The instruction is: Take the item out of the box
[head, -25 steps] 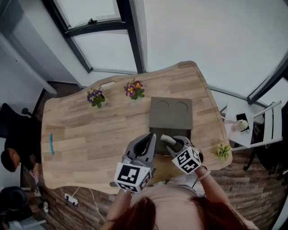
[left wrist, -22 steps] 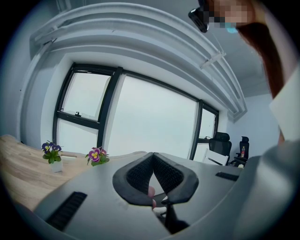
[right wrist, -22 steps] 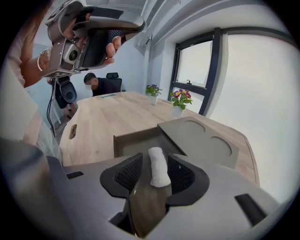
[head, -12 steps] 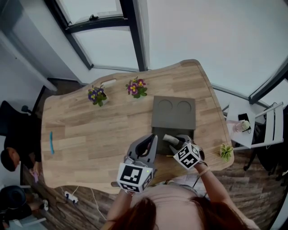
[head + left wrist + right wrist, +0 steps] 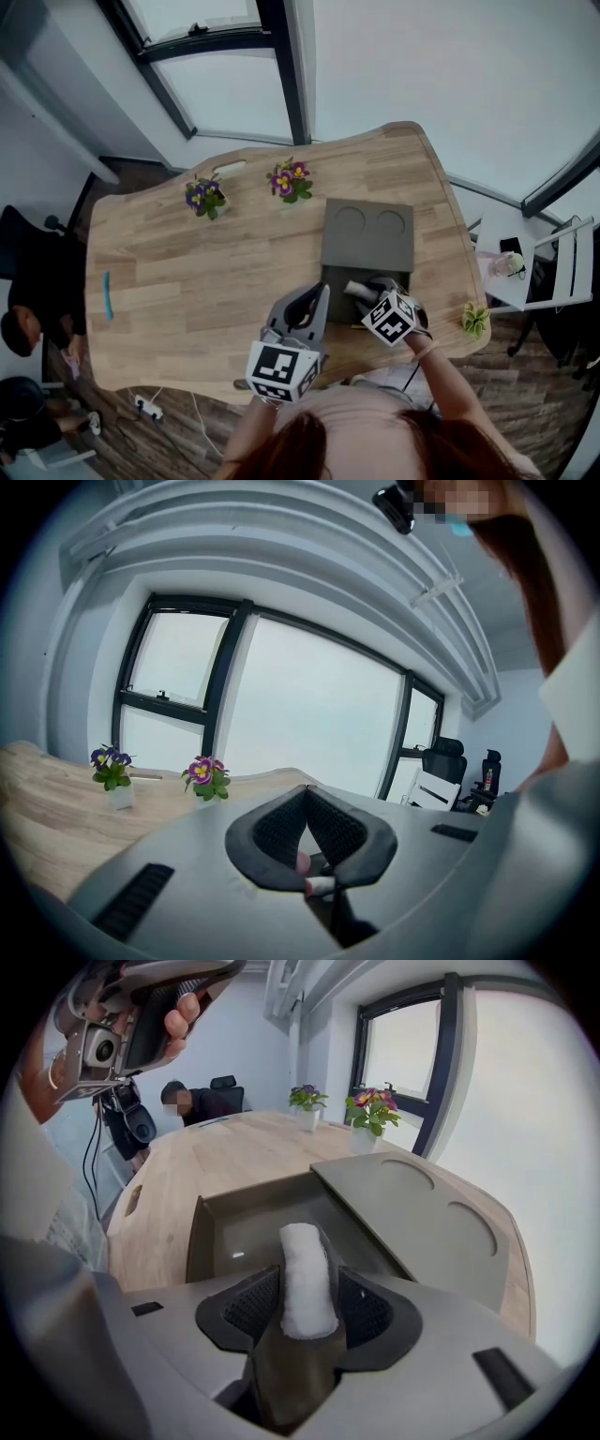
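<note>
Right tool (image 5: 307, 1275): its jaws are opening and stand wide apart. The item sits between them, and the pads seem just clear of its sides, though the gap is too fine to be sure.
Item (image 5: 303, 1246): a white, soft-looking strip on top of a dark olive-brown piece. It stands lengthwise between the right tool's jaws and points out over the open box.
Box (image 5: 201, 1234): grey-olive and open at the top. It lies directly ahead of and below the right tool, near the near edge of the desk.
Lid (image 5: 367, 234): the same grey-olive, with two round recesses. It lies flat just beyond the box and touches its far side.
Left tool (image 5: 306, 791): its jaws are closed, tips together, with no task thing in them. In the head view it is held to the left of the box, over the near edge of the desk.
Desk (image 5: 187, 272): light wooden planks with a curved outline.
Flower pots (image 5: 202, 199): two small pots of purple and pink flowers stand near the far edge, well apart from the box.
Blue object (image 5: 107, 298): thin, and lies near the desk's left end.
Person (image 5: 23, 328): dressed in dark clothes and seated beside that left end.
</note>
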The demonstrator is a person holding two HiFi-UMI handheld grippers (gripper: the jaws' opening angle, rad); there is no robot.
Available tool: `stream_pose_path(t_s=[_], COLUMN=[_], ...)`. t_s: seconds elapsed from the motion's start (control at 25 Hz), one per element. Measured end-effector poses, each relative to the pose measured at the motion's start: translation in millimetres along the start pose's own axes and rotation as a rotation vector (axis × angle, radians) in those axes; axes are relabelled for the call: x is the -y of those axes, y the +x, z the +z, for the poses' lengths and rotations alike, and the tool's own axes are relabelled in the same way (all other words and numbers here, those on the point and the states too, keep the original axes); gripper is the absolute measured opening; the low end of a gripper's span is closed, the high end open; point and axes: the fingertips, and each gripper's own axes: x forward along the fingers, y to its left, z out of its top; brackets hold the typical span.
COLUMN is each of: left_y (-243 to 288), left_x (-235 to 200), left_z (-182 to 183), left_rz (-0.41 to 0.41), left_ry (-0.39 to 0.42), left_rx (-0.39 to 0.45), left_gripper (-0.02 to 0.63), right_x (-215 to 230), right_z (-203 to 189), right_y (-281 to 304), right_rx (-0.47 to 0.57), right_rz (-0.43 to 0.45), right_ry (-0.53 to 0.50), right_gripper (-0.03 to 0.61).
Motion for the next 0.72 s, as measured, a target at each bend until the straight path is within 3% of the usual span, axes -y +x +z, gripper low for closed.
stream_pose_path(t_s=[0.48,0.72], left_y=[2.7,3.2], left_x=[-11.4,-10.2], left_z=[-1.6,0.5], left_rz=[0.017,0.02], left_ry=[-0.024,-0.016], left_rx=[-0.002,0.003], left_gripper=[0.002,0.002], right_x=[-1.6,-6.4], right_z=[-2.0,-3.4], right_y=[9.6,9.1], right_rx=[-0.03,-0.032], right_rz=[0.054,0.064], right_ry=[0.014,0.033], right_gripper=[0.175,0.135])
